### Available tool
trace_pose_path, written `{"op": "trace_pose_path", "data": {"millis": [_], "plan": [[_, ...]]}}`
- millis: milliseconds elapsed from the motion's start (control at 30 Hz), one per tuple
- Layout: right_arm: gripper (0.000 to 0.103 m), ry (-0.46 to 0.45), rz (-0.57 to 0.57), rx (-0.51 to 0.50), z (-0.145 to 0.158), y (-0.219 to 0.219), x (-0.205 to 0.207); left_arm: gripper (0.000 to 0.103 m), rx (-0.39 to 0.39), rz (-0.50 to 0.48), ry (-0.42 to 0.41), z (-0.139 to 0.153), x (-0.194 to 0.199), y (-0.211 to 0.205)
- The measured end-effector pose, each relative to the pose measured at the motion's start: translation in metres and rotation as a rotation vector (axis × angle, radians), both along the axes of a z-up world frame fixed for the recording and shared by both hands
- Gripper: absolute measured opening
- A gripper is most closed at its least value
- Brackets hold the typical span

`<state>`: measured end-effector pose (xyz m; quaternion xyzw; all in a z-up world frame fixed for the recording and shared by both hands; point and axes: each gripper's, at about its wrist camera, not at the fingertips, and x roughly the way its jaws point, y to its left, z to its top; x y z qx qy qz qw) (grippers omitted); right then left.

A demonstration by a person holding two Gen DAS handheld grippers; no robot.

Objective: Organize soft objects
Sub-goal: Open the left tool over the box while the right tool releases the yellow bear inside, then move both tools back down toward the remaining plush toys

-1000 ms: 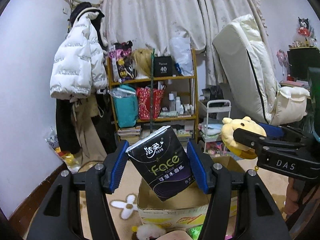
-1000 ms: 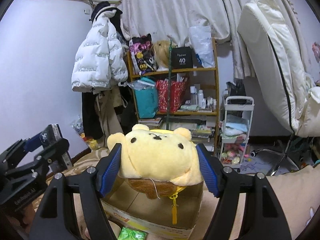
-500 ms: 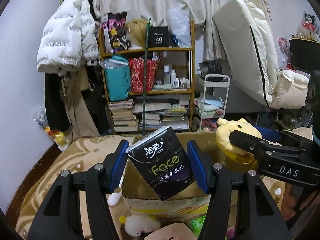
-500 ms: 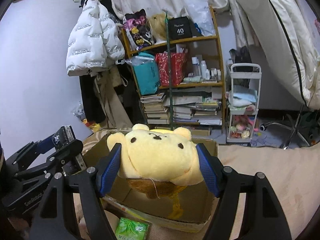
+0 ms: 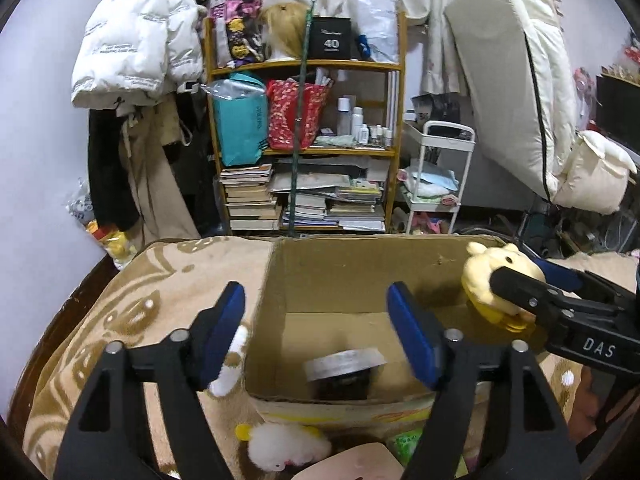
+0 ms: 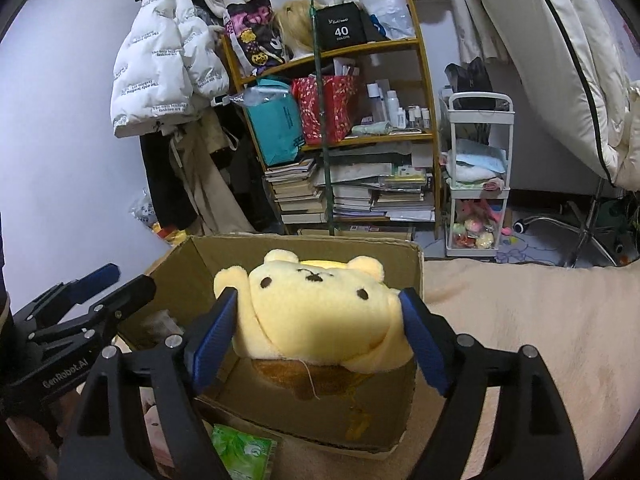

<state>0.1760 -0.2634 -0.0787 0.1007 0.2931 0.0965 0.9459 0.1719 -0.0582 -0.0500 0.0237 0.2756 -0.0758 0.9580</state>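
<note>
While both grippers hung over the open box (image 5: 352, 268), the left gripper (image 5: 316, 336) had its jaws spreading apart with nothing between the blue pads (image 5: 412, 340). Below them a dark tissue pack (image 5: 344, 372) lay inside the box near its front wall, blurred, so I could make out only a pale top edge and a black body; no print was legible. The right gripper (image 6: 320, 336) was opening too, yet the yellow bear (image 6: 316, 312) sat between its pads, both of which looked to touch the plush; whether they pressed or merely brushed it I could not tell. The bear was above the box's right part, its brown underside and a loose thread showing below the head, the rest of its body hidden. From the left camera only part of the bear's head (image 5: 492, 276) showed, the right gripper's black arm crossing in front of it. In front of the box, on the patterned blanket (image 5: 140, 292), lay a white fluffy toy (image 5: 288, 444) and a green packet (image 6: 240, 452), both partly cut off by the gripper arms. A pinkish object at the bottom edge of the left view was too cropped to name.
</note>
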Motion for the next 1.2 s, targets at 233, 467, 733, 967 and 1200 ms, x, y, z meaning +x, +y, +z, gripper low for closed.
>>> {"op": "trace_pose_path", "data": {"millis": [233, 467, 733, 967, 1200], "plan": [[0.091, 0.007, 0.014, -0.014, -0.001, -0.002, 0.000, 0.086, 0.007, 0.040, 0.028, 0.000, -0.002, 0.012], [0.101, 0.003, 0.014, 0.000, 0.003, -0.004, -0.006, 0.094, 0.079, 0.055, 0.026, 0.007, -0.011, 0.009], [0.103, -0.034, 0.001, -0.024, 0.019, -0.004, -0.024, 0.096, 0.104, 0.059, 0.021, 0.019, -0.040, 0.010], [0.103, -0.049, 0.001, -0.035, 0.031, -0.003, -0.042, 0.099, 0.086, 0.068, 0.040, 0.030, -0.067, 0.016], [0.103, -0.036, 0.004, -0.041, 0.044, -0.005, -0.066, 0.100, 0.094, 0.089, 0.041, 0.039, -0.093, 0.020]]}}
